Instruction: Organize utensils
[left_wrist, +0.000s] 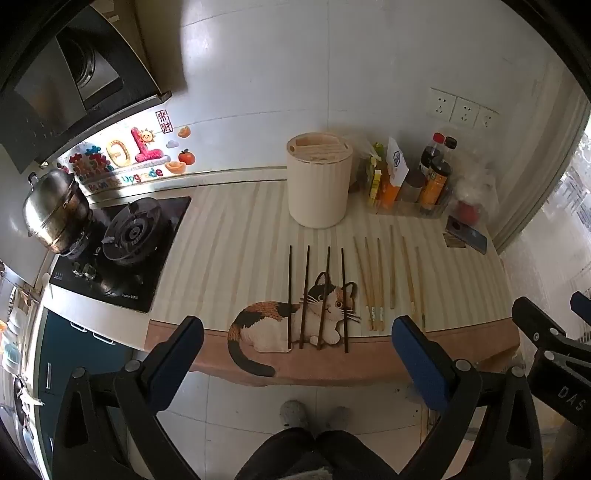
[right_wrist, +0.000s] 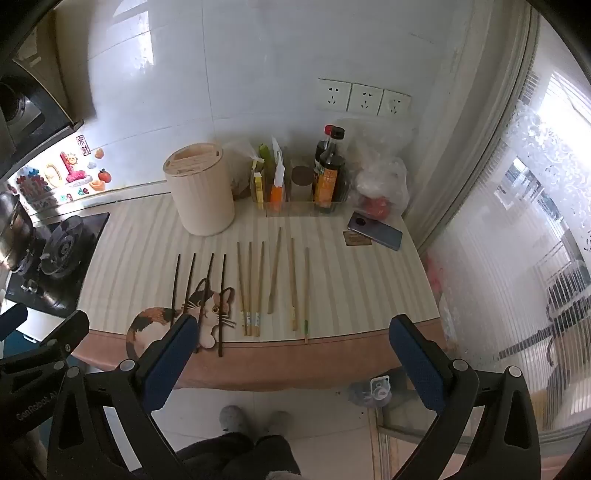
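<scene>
Both pairs of jaws are spread wide and pinch nothing. The left gripper (left_wrist: 297, 334) hangs in front of the near edge of the desk (left_wrist: 236, 236), above the floor, its blue-padded fingers framing the cat picture (left_wrist: 291, 317) printed on the desk cover. The right gripper (right_wrist: 295, 332) sits beside it to the right, likewise short of the desk edge, its left finger overlapping the cat picture in its own view.

Just beyond the jaws, four dark chopsticks (left_wrist: 317, 299) lie side by side across the cat picture, pointing away from the edge, slightly apart from one another. Just to their right lie six light bamboo chopsticks (left_wrist: 391, 277): three close together, then three more loosely spaced, all roughly parallel to the dark ones.

Farther back, behind the dark chopsticks, stands a cream cylindrical utensil holder (left_wrist: 319, 181), upright, with slots in its top. To its right, against the wall, a clear tray holds sauce bottles (left_wrist: 437, 173) and packets. A phone (left_wrist: 467, 236) lies flat near the right rear corner of the desk, beside a plastic bag.

To the left of the desk cover is a black gas stove (left_wrist: 125, 243), with a steel pot (left_wrist: 55, 210) on its far burner. Three wall sockets (left_wrist: 461, 109) sit on the tiled wall above the bottles.
</scene>
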